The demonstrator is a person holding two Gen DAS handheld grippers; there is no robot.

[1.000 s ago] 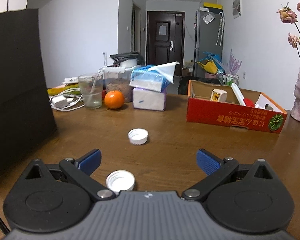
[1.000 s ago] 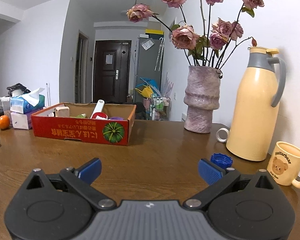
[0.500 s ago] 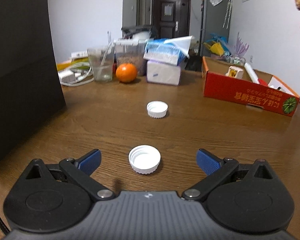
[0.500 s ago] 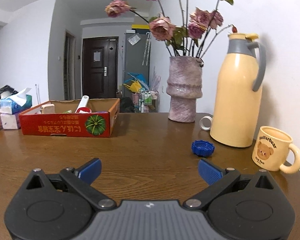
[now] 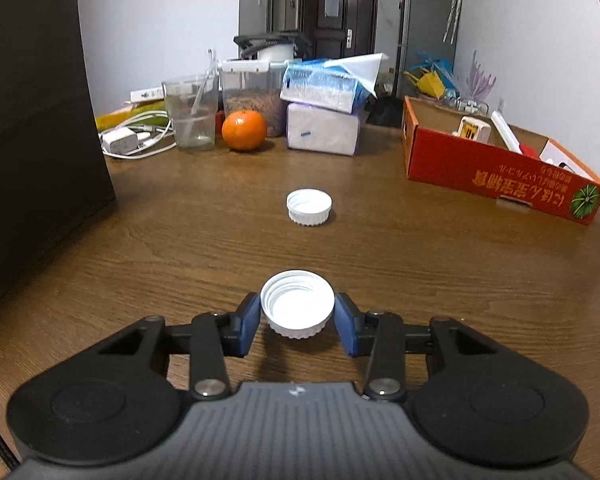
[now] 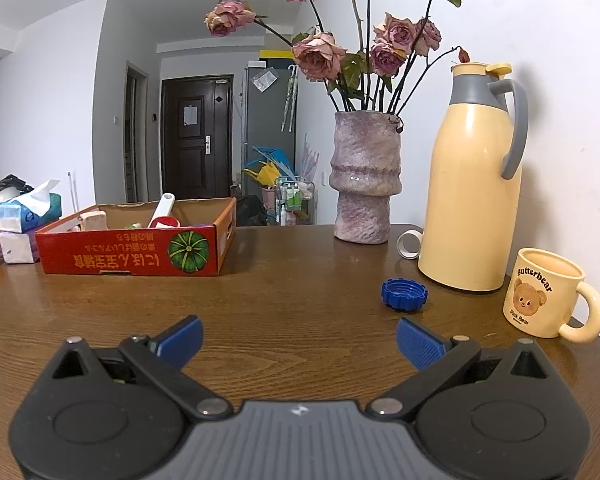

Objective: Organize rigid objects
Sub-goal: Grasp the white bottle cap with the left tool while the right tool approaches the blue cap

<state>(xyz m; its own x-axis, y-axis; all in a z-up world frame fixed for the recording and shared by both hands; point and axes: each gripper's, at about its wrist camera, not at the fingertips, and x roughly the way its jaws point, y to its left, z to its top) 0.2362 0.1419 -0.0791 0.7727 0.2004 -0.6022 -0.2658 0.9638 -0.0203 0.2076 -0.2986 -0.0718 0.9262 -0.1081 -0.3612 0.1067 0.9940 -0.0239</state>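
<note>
Tabletop (image 5: 420,272): brown wood grain, semi-gloss, faint reflections. White cap (image 5: 297,310): smooth plastic, ribbed rim, threaded inside. Blue cap (image 6: 404,295): glossy plastic, notched edge. Box (image 6: 132,252): printed red cardboard, raw brown inside. Vase (image 6: 365,184): rough, mottled ceramic. Jug (image 6: 470,196): smooth cream plastic. Mug (image 6: 544,292): glazed, glossy. Cup (image 5: 190,112): clear plastic.

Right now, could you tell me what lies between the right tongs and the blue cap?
Only bare table, in the right wrist view; the blue cap sits ahead of the open right tongs.
</note>
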